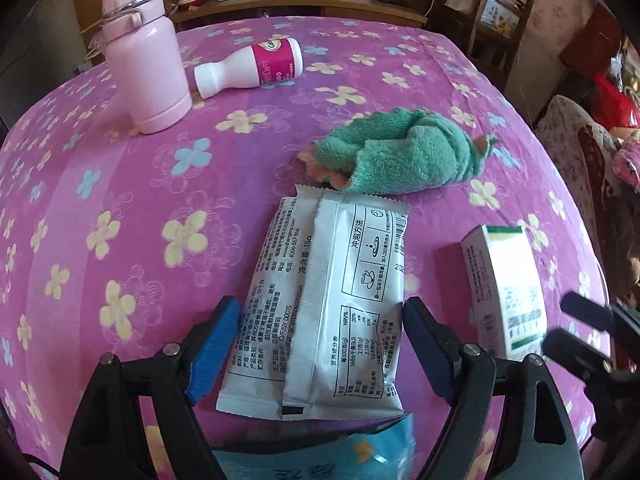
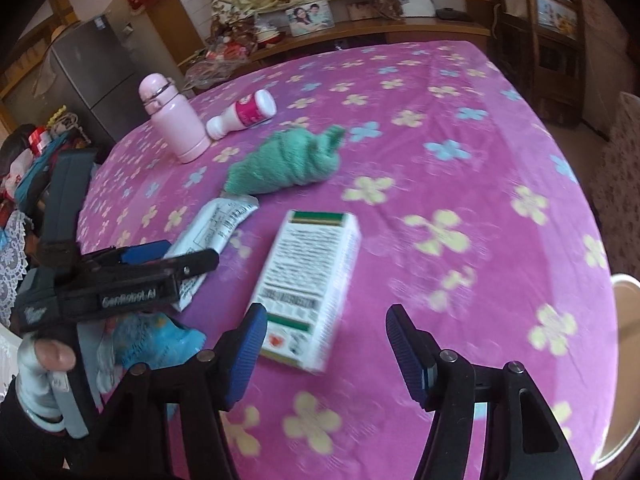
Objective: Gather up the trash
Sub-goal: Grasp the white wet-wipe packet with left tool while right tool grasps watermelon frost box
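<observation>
**Both grippers lining up on trash**

Pink floral cloth (image 1: pixel 120 184) over table; flask (image 1: pixel 144 56), bottle (image 1: pixel 252 66) and green rag (image 1: pixel 400 156) at far side. White sachet (image 1: pixel 320 300) lying flat between spread jaws of left gripper (image 1: pixel 320 344), pads not touching. Box (image 2: pixel 312 280) flat, just ahead of right gripper (image 2: pixel 326 352), jaws spread, empty. Blue wrapper (image 1: pixel 320 456) nearest. Best to lower squarely, straddle sachet across its width, close slowly so foil bunches rather than slips.
</observation>
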Available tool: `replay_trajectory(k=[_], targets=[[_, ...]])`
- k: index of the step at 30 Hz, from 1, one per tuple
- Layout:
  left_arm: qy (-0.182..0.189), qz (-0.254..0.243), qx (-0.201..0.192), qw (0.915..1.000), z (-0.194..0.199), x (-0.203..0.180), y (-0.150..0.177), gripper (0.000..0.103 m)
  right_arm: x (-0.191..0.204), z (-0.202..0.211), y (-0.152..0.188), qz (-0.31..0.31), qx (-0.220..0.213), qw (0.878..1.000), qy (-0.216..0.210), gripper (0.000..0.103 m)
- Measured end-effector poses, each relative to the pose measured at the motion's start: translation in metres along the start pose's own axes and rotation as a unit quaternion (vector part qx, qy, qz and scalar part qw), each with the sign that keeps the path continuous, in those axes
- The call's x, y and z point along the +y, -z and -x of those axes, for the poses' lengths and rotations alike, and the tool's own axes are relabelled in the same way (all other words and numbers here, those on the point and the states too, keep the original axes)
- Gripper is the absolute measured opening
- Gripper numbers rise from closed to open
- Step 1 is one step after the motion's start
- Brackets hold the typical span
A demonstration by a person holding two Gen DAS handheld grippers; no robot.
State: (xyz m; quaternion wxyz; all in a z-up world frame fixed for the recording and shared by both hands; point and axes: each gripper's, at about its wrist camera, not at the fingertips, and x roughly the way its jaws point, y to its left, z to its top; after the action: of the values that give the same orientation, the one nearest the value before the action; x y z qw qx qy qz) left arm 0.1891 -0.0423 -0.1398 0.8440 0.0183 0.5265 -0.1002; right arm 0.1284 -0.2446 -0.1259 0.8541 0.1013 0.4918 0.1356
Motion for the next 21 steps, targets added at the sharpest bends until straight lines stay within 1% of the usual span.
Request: replay_trajectory(k=[2,6,7,8,9,10,11,12,14,16,21], targets=[[-0.01,-0.005,0.003,0.9999,-0.001,0.003,0.002,0.084,0.008,-0.01,-0.006,0.004,0.003,1.0,0.002,0.066],[0.014,0.01,-0.001,0.9998,-0.001,0.013,0.003,0.083,0.016,-0.036,-0.014,0.004,0.022,1.0,0.01,0.066],[0.018,0.011,-0.001,0.9998,0.0,0.013,0.004,0.082,0.017,-0.041,-0.014,0.005,0.025,1.0,0.014,0.066],[0.02,0.009,-0.002,0.9998,0.001,0.012,0.004,0.079,0.018,-0.041,-0.013,0.012,0.011,1.0,0.016,0.066],[0.019,0.007,-0.004,0.9998,0.003,0.011,0.005,0.074,0.018,-0.041,-0.012,0.017,0.007,1.0,0.019,0.065],[0.016,0.002,-0.008,0.9998,0.005,0.009,0.006,0.073,0.015,-0.039,-0.01,0.018,0.004,1.0,0.014,0.062],[0.019,0.002,-0.011,0.9998,0.008,0.008,0.007,0.069,0.013,-0.037,-0.008,0.02,0.004,1.0,0.015,0.062],[0.02,0.004,-0.014,0.9997,0.01,0.008,0.007,0.068,0.01,-0.033,-0.005,0.024,0.002,0.999,0.021,0.061],[0.026,0.012,-0.025,0.9993,0.019,0.006,0.009,0.068,0.005,-0.024,0.001,0.032,-0.003,0.999,0.032,0.061],[0.036,0.016,-0.038,0.9985,0.03,0.002,0.011,0.067,-0.003,-0.011,0.007,0.03,-0.009,0.999,0.032,0.061],[0.044,-0.003,-0.063,0.997,0.055,-0.024,0.014,0.067,-0.026,0.025,0.019,0.018,-0.032,0.999,0.038,0.061]])
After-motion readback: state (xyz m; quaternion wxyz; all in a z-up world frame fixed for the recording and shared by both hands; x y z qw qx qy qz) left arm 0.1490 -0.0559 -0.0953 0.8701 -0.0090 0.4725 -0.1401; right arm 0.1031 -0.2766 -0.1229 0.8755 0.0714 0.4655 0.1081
